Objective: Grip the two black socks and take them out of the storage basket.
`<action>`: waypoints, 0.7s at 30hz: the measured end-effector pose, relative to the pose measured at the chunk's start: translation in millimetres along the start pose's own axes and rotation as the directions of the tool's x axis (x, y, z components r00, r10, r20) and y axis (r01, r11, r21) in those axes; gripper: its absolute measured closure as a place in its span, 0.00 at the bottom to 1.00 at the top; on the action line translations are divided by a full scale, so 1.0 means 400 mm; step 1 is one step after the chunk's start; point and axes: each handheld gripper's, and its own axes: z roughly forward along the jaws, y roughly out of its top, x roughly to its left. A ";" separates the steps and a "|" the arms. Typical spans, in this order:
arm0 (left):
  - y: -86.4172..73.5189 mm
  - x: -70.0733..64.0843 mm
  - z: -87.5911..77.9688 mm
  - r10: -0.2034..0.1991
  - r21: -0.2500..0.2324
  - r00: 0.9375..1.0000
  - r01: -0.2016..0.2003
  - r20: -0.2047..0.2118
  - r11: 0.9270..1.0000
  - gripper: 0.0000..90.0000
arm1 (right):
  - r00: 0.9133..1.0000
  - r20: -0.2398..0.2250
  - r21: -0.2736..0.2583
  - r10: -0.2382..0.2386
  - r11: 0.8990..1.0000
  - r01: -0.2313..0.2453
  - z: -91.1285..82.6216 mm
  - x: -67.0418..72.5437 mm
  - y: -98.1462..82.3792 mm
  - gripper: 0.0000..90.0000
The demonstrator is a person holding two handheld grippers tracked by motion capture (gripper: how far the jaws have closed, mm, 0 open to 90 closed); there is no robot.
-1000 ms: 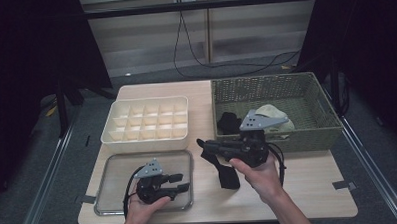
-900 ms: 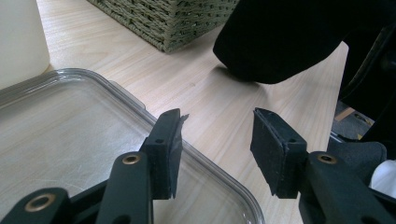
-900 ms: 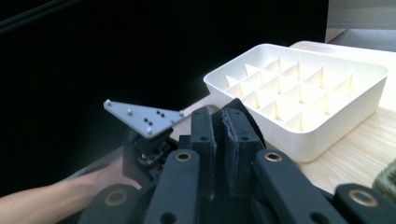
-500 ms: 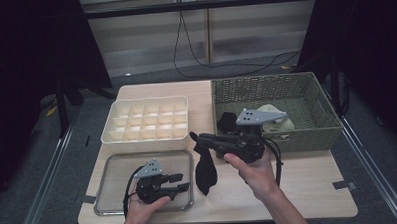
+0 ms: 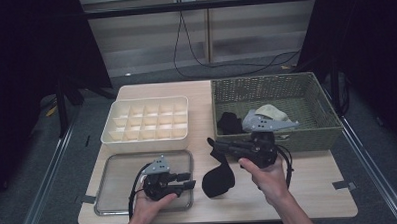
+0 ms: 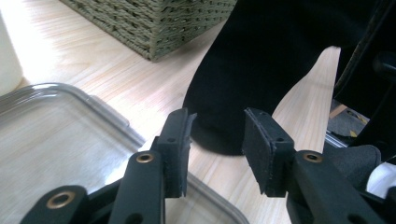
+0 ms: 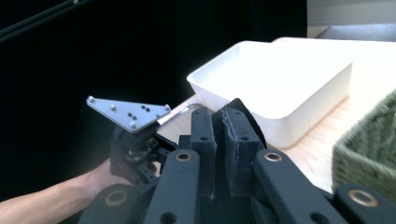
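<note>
At the far left of the table's near edge lies a shallow metal tray (image 5: 113,167), and behind it stands a white compartment box (image 5: 147,121) with rows of small square cells. The left gripper (image 5: 188,181) rests over the tray's right corner, pointing right toward the black sock (image 5: 219,179). Its jaws have just been closing, yet in the left gripper view they stand apart with a gap between the pads (image 6: 180,140). The sock's rounded toe (image 6: 219,135) lies on the wood beyond them, untouched.

The black sock hangs in the middle of the table, just right of the tray, its lower end resting on the tabletop (image 5: 309,188). Its upper end is clamped in the right gripper (image 5: 212,143), whose jaws are pressed together on the dark cloth, as the right gripper view shows (image 7: 224,135). The right hand (image 5: 266,177) holds that gripper in front of the woven basket (image 5: 307,138). Inside the basket lie another black sock (image 5: 230,122) and a pale beige sock (image 5: 271,112).
</note>
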 end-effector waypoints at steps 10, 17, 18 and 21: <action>0.024 0.001 0.053 0.015 0.042 0.999 -0.017 0.037 0.999 0.83 | 1.000 0.024 0.023 0.018 1.000 -0.018 -0.014 -0.036 -0.036 0.93; 0.043 -0.005 0.101 0.036 0.064 0.995 -0.042 0.091 0.997 0.84 | 0.999 0.040 0.029 0.036 0.999 -0.038 -0.028 -0.053 -0.053 0.93; 0.044 -0.007 0.105 0.044 0.076 0.995 -0.051 0.085 0.996 0.84 | 0.998 0.044 0.027 0.035 0.999 -0.036 -0.030 -0.056 -0.056 0.93; 0.041 -0.009 0.117 0.046 0.098 0.996 -0.053 0.077 0.994 0.84 | 0.998 0.043 0.029 0.039 0.999 -0.041 -0.033 -0.060 -0.067 0.93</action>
